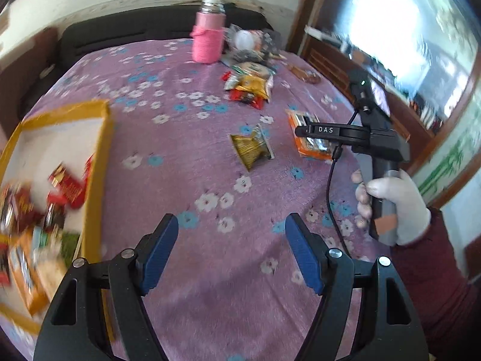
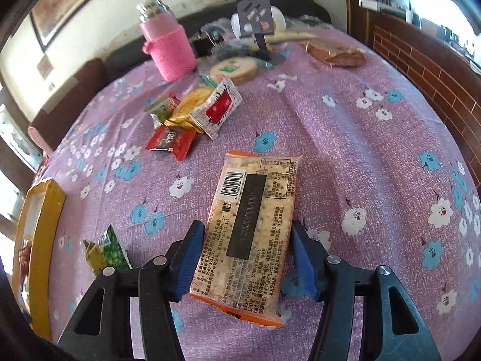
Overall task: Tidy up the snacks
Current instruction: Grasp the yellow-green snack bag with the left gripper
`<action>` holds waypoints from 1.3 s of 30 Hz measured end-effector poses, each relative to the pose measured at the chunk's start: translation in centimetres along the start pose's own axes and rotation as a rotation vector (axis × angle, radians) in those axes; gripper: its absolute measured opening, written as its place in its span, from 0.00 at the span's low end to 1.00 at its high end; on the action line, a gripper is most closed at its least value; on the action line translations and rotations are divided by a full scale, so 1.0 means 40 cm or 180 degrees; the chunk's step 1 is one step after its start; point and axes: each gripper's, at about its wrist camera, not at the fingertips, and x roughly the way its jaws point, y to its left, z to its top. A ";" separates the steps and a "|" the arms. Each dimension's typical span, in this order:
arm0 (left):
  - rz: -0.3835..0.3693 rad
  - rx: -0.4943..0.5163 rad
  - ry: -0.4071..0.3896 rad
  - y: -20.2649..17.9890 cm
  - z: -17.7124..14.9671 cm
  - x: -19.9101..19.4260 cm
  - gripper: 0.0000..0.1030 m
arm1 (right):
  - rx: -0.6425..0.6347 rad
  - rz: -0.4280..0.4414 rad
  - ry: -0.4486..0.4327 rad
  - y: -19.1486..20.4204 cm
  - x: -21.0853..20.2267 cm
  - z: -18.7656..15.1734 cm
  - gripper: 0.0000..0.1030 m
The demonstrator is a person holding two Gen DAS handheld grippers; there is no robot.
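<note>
An orange-edged cracker packet (image 2: 252,234) lies label-up on the purple flowered tablecloth (image 2: 360,150). My right gripper (image 2: 246,258) straddles it, and its blue pads touch the packet's two long sides. The left wrist view shows that gripper (image 1: 303,132) from the side, over the same packet (image 1: 309,147), held by a gloved hand (image 1: 393,207). My left gripper (image 1: 231,255) hangs open over bare cloth with nothing between its fingers. A yellow-rimmed box (image 1: 99,162) at the left holds several blurred snack packets. A small gold and green packet (image 1: 252,150) lies alone mid-table.
A pile of loose snacks (image 2: 195,111) sits toward the far side, with a pink-sleeved bottle (image 2: 168,48) and clutter behind it. A brown wrapped item (image 2: 336,52) lies at the far right. A wooden cabinet and window border the right edge.
</note>
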 end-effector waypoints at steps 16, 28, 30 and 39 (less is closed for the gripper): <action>0.0156 0.0959 0.0185 -0.099 0.182 0.286 0.71 | 0.0015 0.0164 -0.0117 -0.013 -0.005 -0.003 0.57; 0.0121 0.0944 0.0344 -0.123 0.175 0.315 0.45 | 0.0087 0.0254 -0.0131 -0.019 -0.010 -0.003 0.55; 0.0127 0.0890 0.0321 -0.118 0.171 0.306 0.43 | 0.0105 0.0336 -0.0125 -0.020 -0.011 -0.004 0.54; -0.0038 0.0471 0.0005 -0.053 0.155 0.157 0.34 | 0.0015 0.0562 -0.0229 0.000 -0.024 -0.006 0.24</action>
